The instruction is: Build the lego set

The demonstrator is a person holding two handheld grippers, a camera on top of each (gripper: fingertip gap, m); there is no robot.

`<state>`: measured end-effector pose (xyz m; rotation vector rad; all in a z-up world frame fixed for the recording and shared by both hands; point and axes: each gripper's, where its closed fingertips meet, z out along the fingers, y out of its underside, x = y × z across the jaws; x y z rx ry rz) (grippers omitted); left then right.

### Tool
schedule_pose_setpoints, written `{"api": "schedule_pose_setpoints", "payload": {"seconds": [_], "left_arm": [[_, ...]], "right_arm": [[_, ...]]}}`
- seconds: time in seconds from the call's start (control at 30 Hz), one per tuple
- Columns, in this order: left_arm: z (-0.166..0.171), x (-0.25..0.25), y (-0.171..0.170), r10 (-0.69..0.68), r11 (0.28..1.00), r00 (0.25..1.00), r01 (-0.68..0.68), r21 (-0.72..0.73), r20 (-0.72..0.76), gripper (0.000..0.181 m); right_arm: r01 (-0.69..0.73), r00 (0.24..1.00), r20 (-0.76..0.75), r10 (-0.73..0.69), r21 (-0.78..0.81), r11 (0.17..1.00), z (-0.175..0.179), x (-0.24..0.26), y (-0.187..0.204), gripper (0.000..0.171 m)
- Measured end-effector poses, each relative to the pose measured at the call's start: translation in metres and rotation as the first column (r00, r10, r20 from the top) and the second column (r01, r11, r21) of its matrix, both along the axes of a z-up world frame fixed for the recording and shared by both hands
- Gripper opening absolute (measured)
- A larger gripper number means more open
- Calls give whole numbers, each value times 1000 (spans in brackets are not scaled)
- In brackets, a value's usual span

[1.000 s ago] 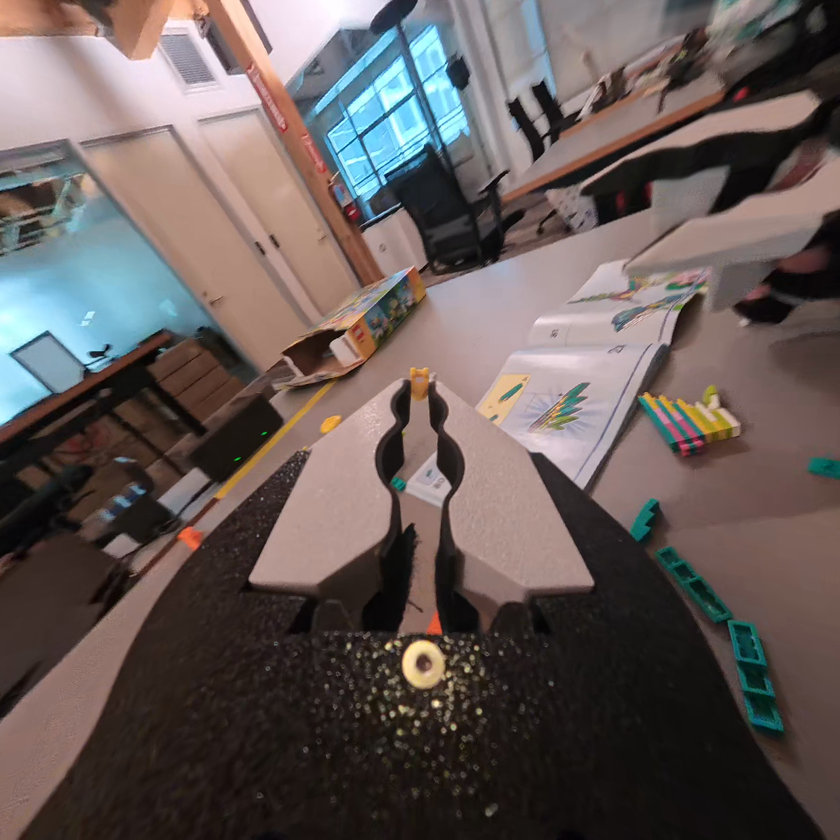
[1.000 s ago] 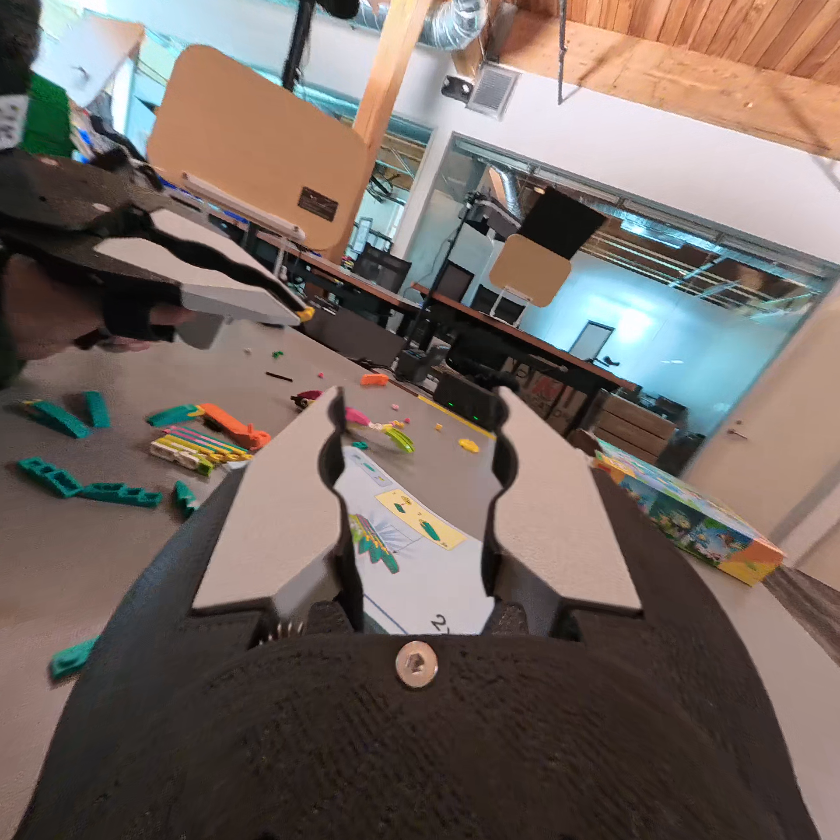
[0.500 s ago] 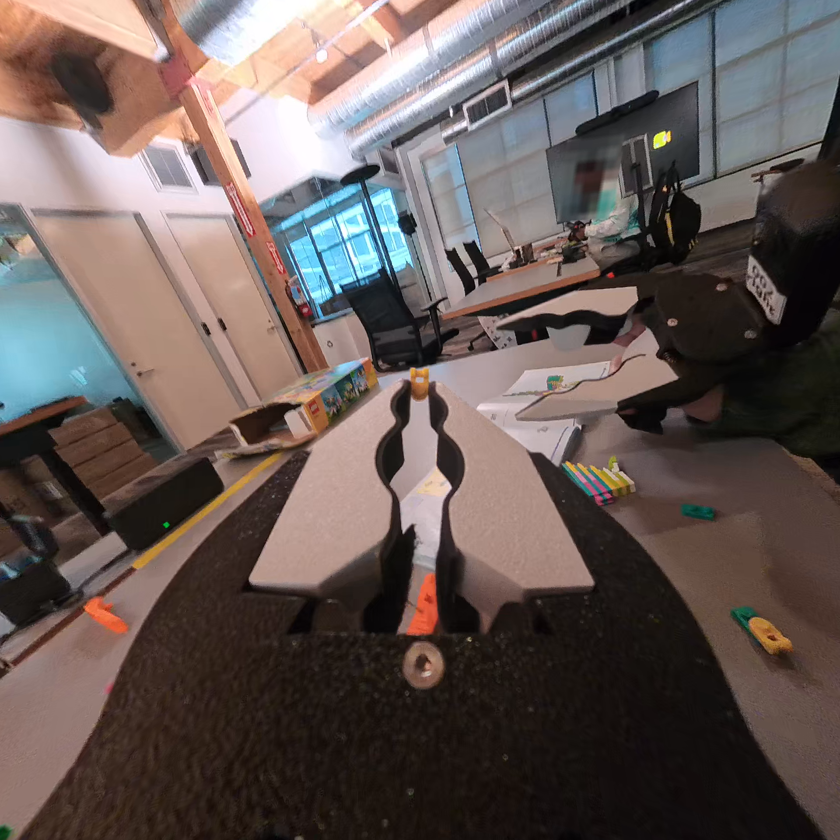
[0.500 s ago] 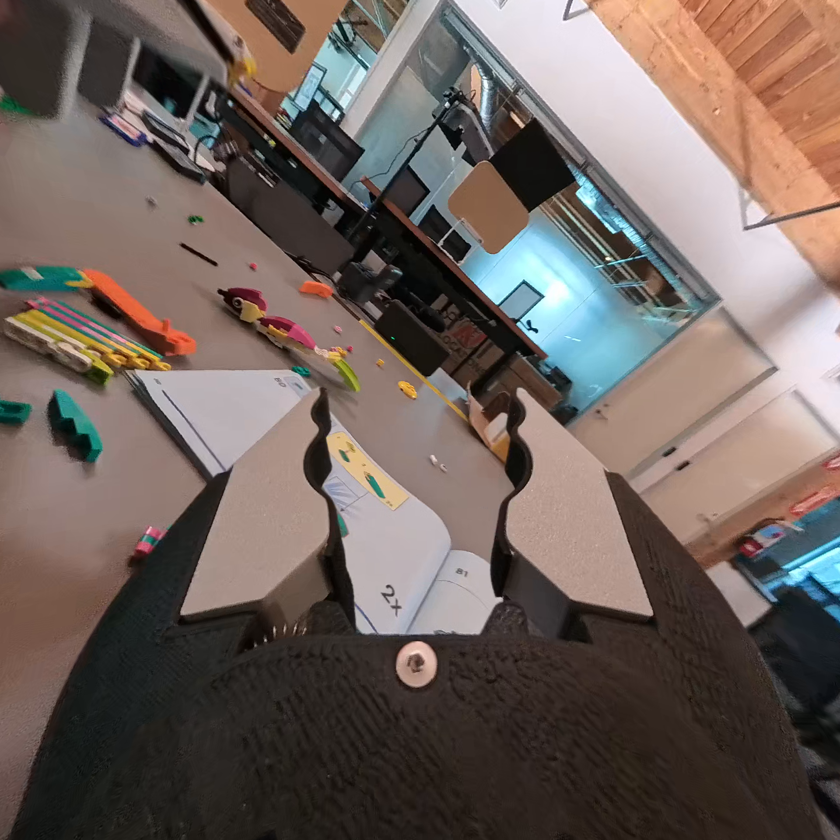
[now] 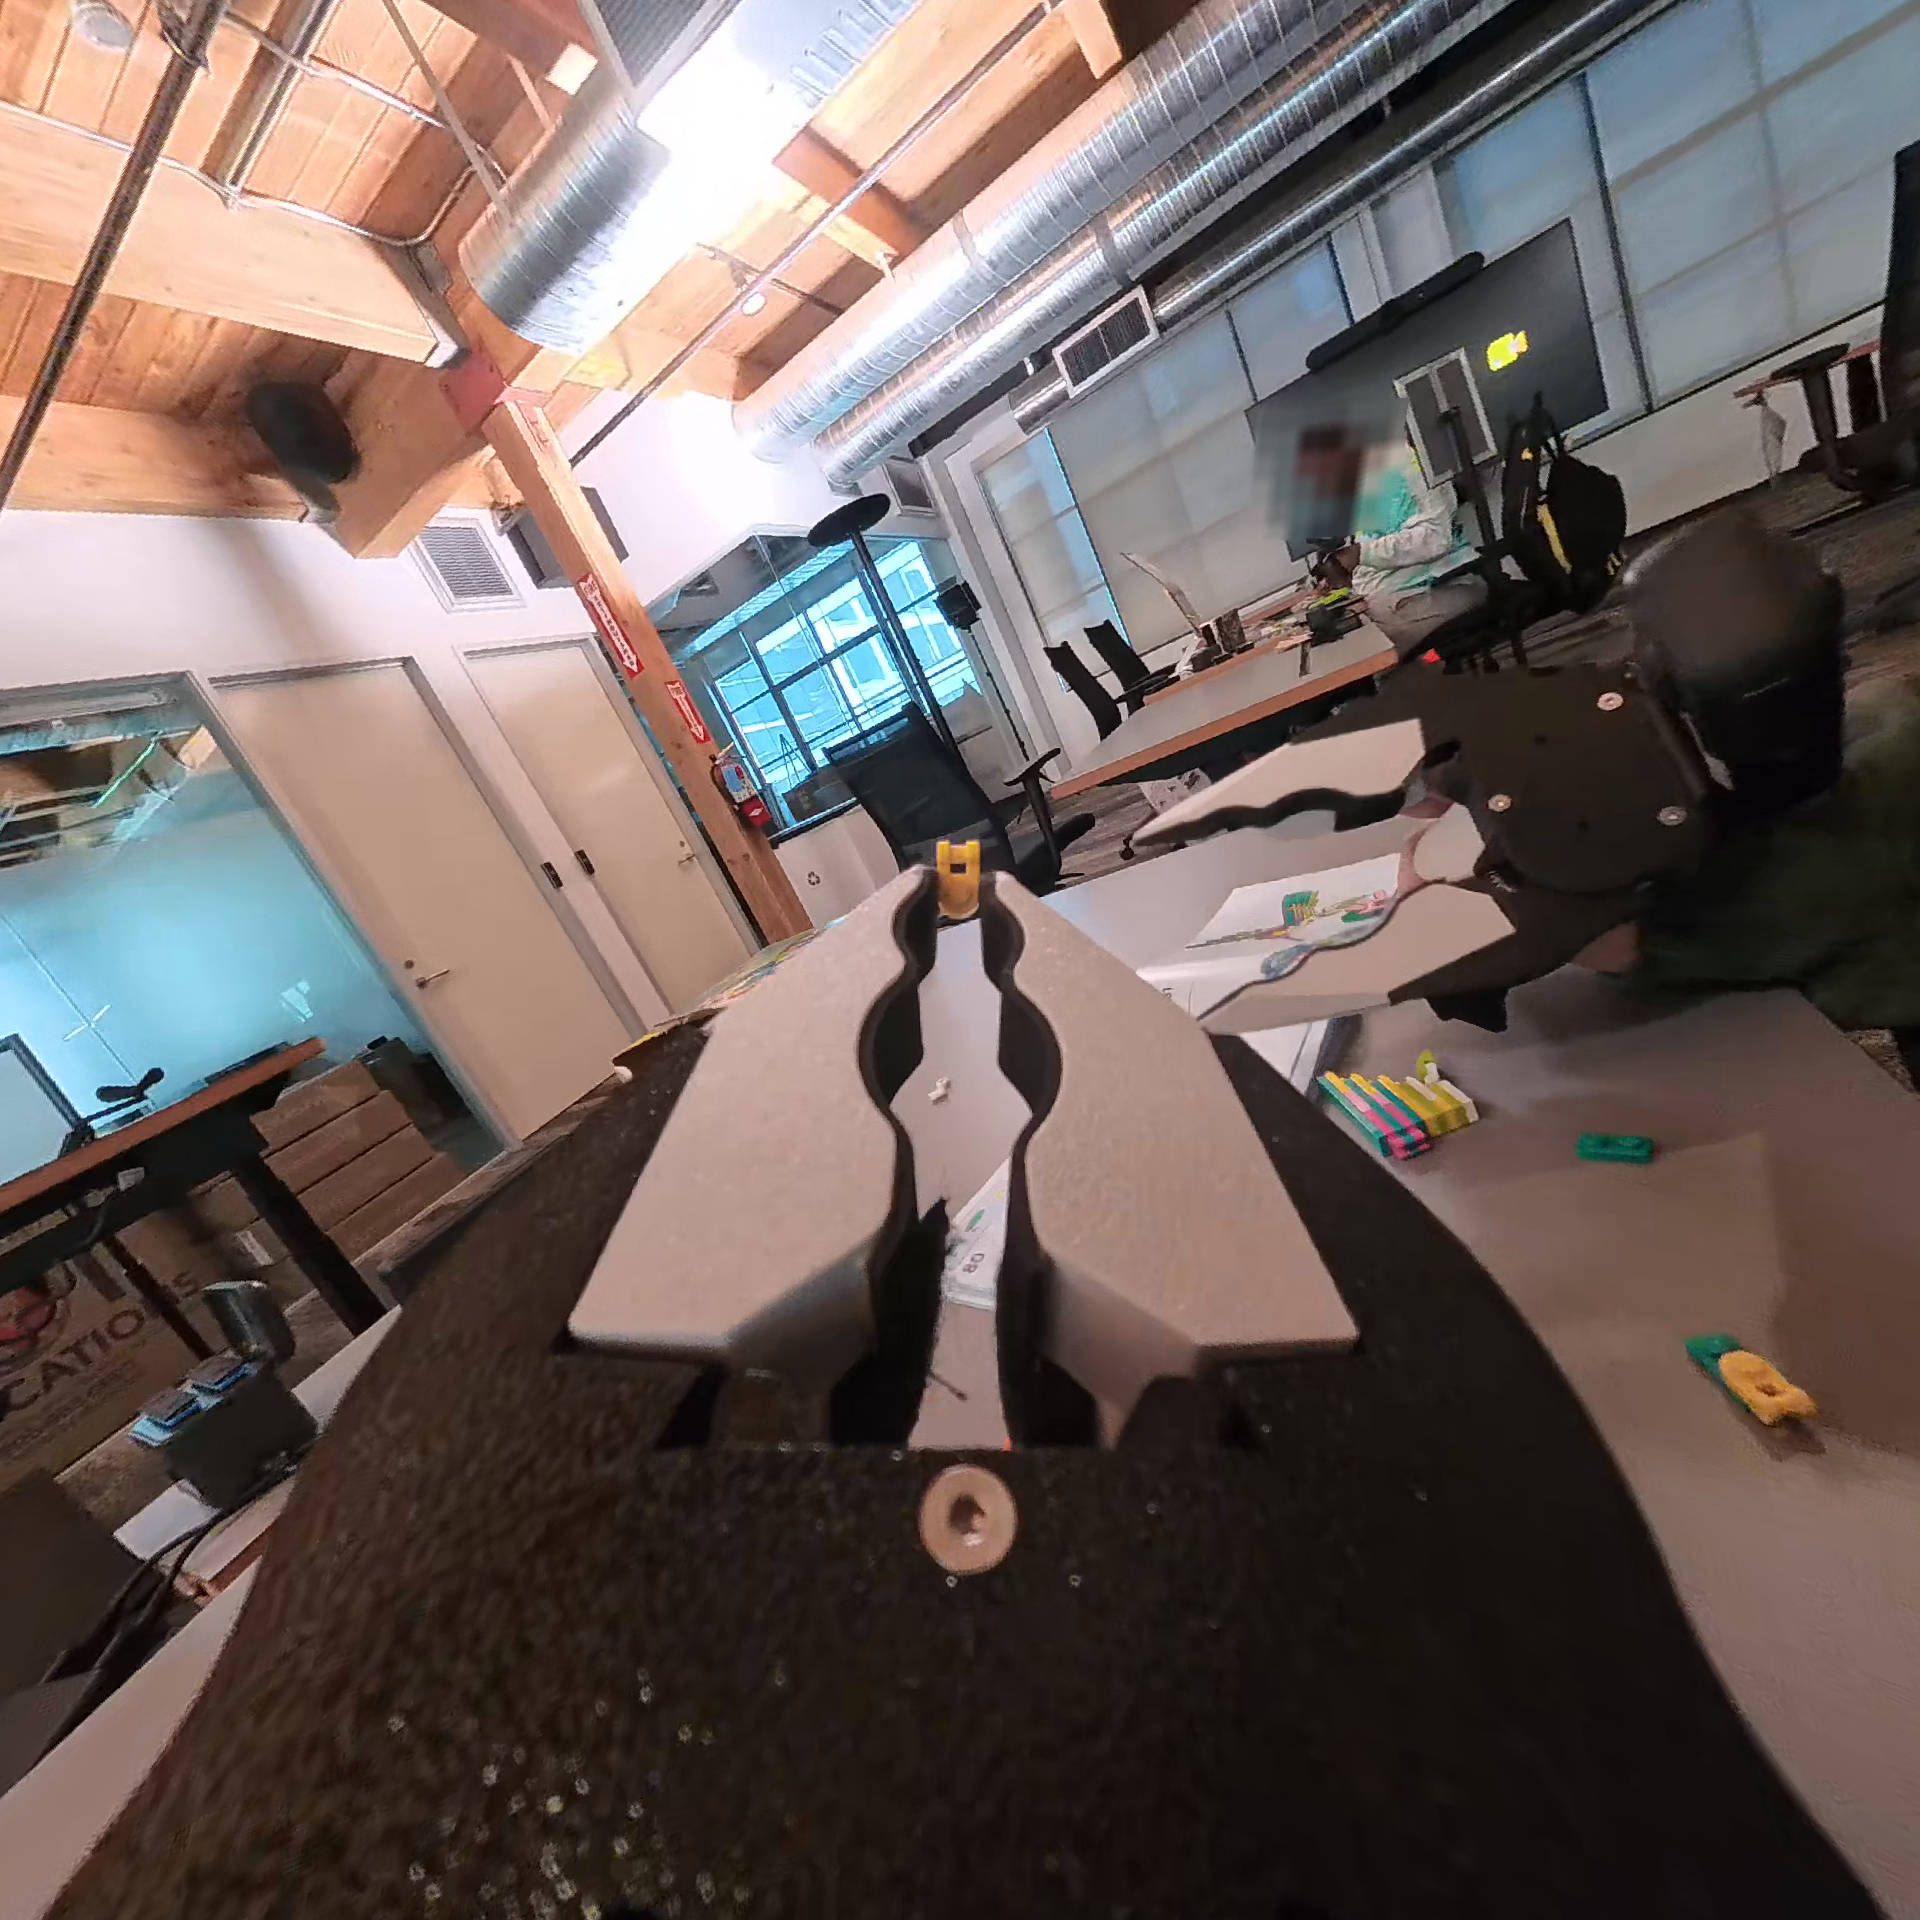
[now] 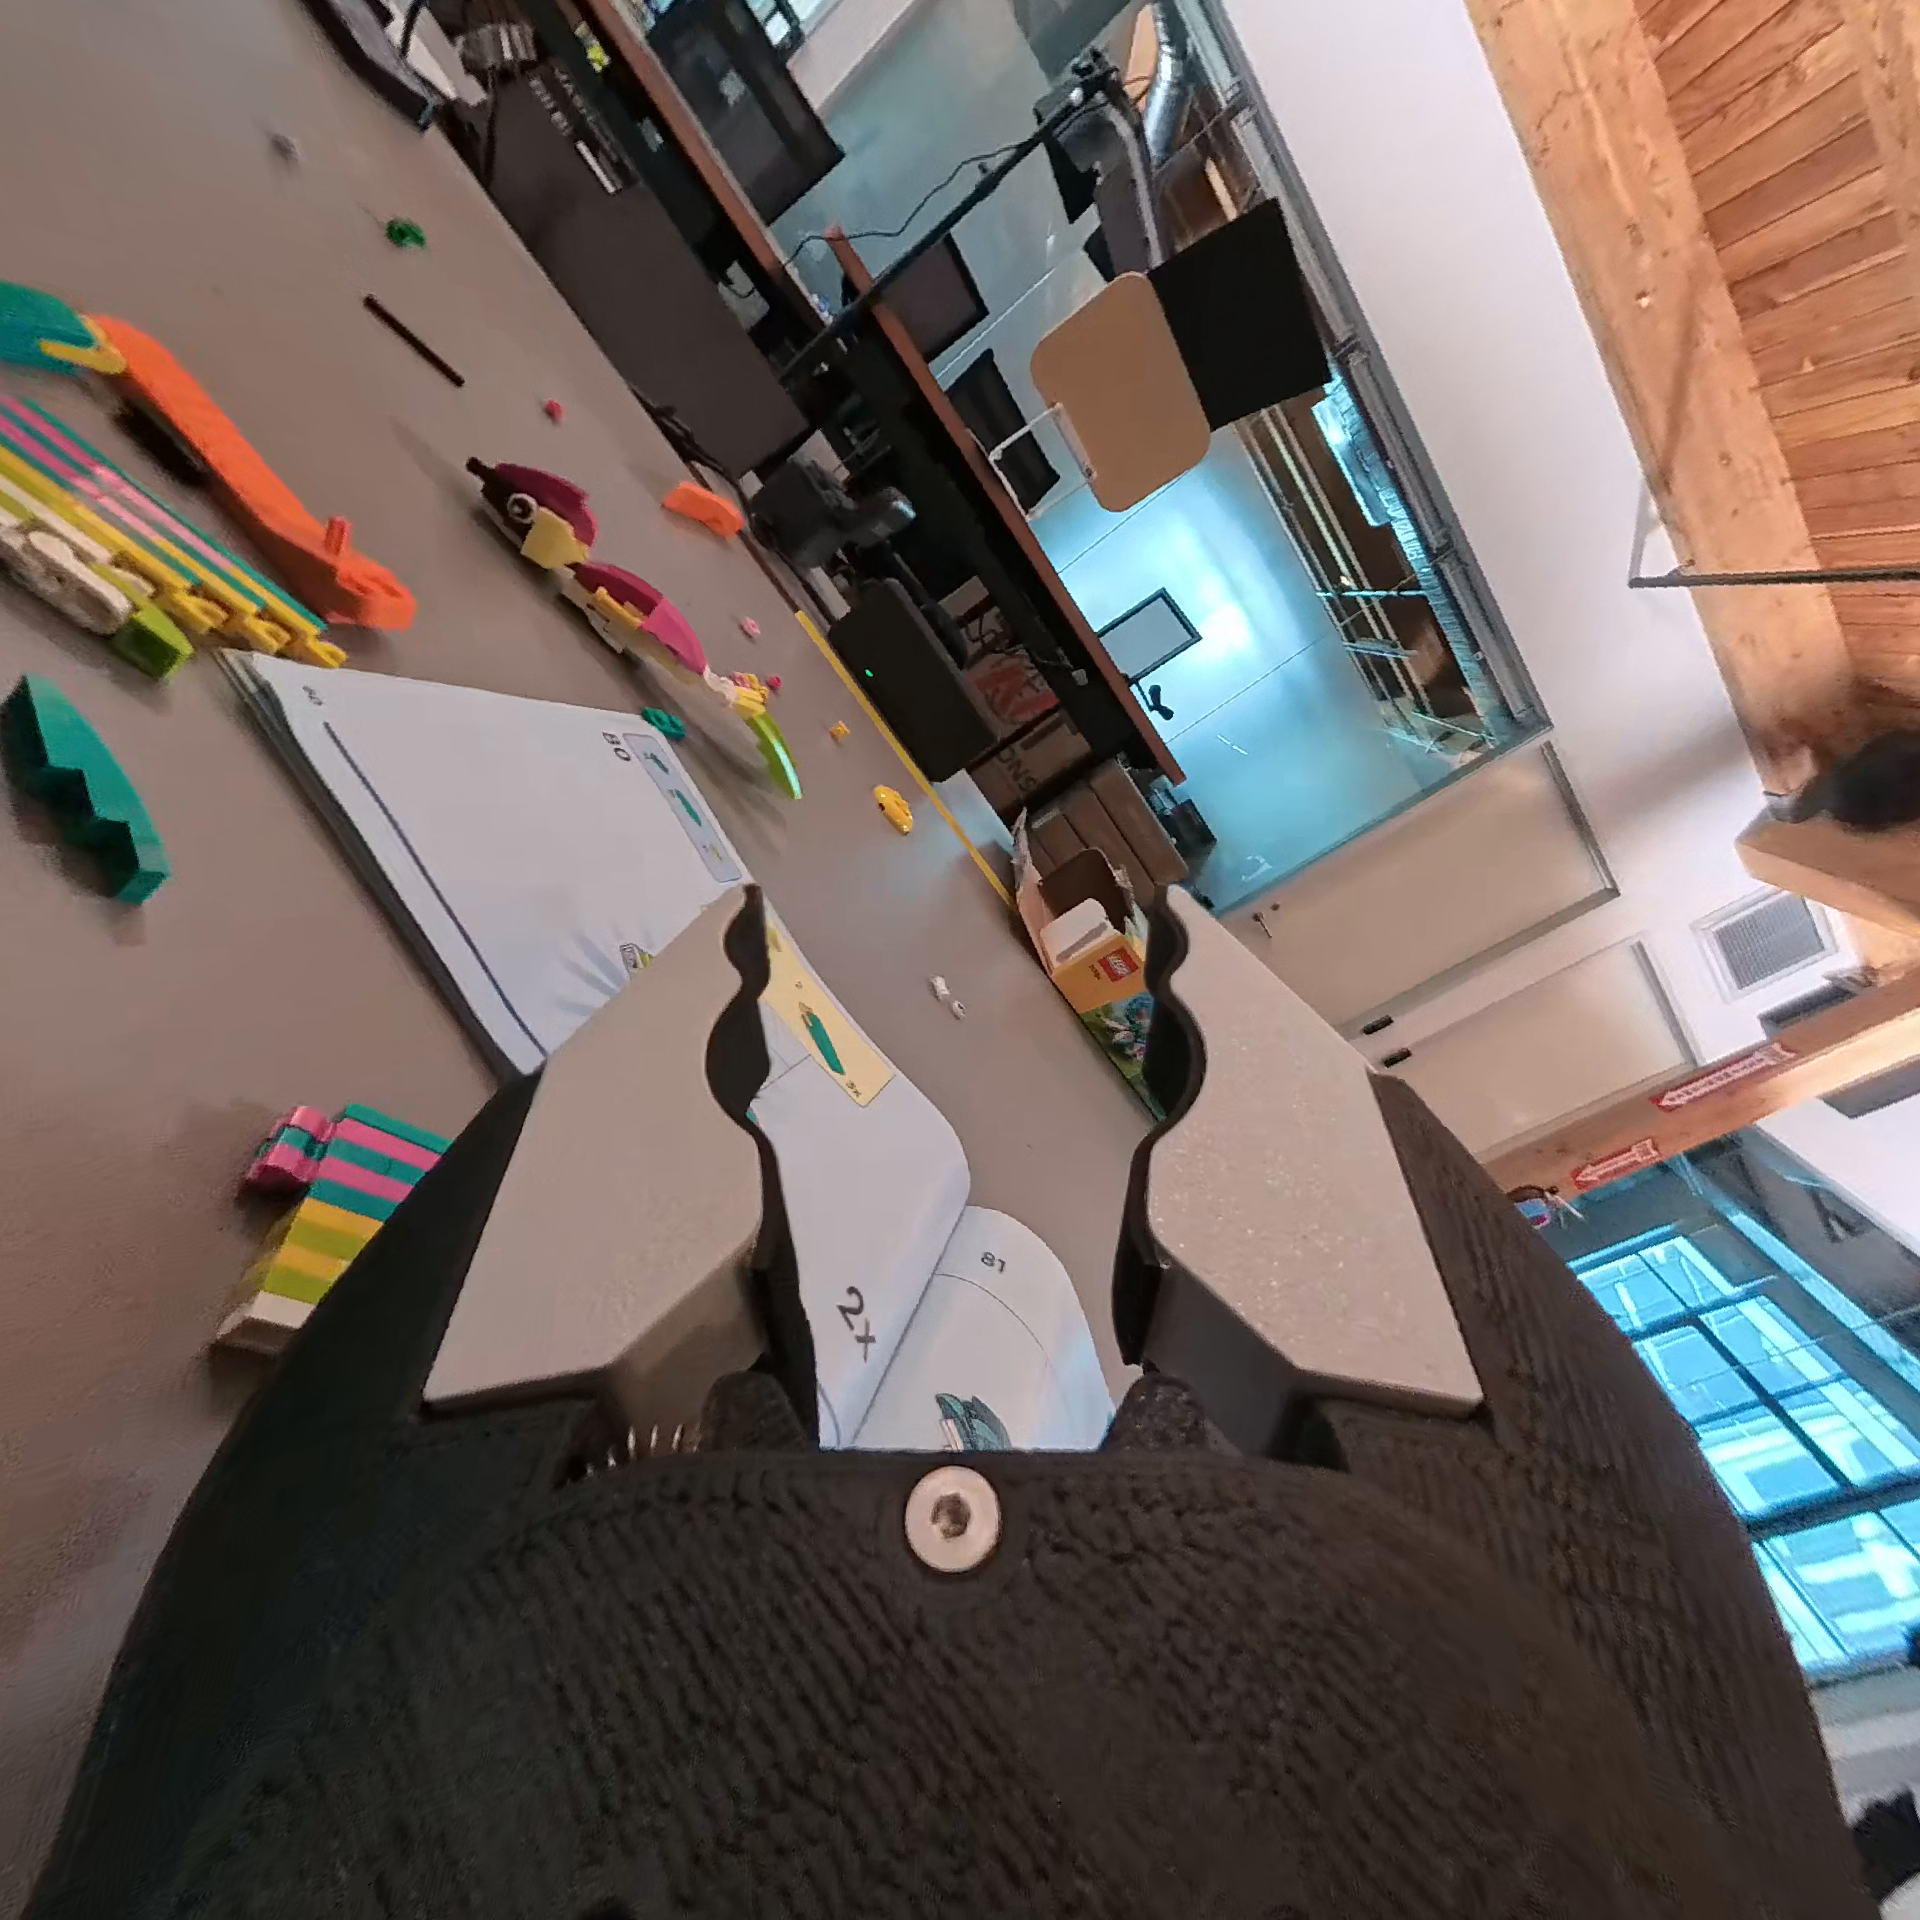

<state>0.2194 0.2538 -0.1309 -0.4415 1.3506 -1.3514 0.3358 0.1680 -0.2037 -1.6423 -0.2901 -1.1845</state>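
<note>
My left gripper point(image 5: 958, 896) is shut on a small yellow Lego piece point(image 5: 957, 864) at its fingertips, held above the grey table point(image 5: 1662, 1247). My right gripper point(image 6: 954, 914) is open and empty, rolled sideways over the open instruction booklet point(image 6: 540, 831); it also shows at the right of the left wrist view point(image 5: 1340, 904). A striped pink, green and yellow brick stack point(image 5: 1397, 1110) lies on the table, and it also shows in the right wrist view point(image 6: 125, 540). A second striped stack point(image 6: 332, 1195) lies by the right gripper's left finger.
An orange curved piece point(image 6: 249, 488), a magenta and yellow bird build point(image 6: 582, 561), teal pieces point(image 6: 78, 790) and small loose parts lie around the booklet. The opened Lego box point(image 6: 1091, 966) sits at the table's far edge. A teal and yellow piece point(image 5: 1751, 1387) lies right of the left gripper. Some 15 cm of space lies between my two pairs of fingers.
Both grippers have tilted and lifted their view. The right gripper has rolled sideways and moved closer over the booklet. The left stays shut on the yellow piece.
</note>
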Motion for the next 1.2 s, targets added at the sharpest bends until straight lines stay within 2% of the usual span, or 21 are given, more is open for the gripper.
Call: {"api": "schedule_pose_setpoints", "payload": {"seconds": [0.57,0.9,1.2], "left_arm": [[-10,6,-6,-14,1000,999,15,21,-38,5],[-14,5,-17,-80,997,993,80,-3,-90,5],[-21,7,-21,-99,995,986,101,6,-131,5]], "right_arm": [[-21,999,49,17,73,997,15,-7,-6,64],[-2,996,86,-7,115,993,24,-7,-11,66],[2,999,45,-6,96,995,19,-5,-11,63]]}}
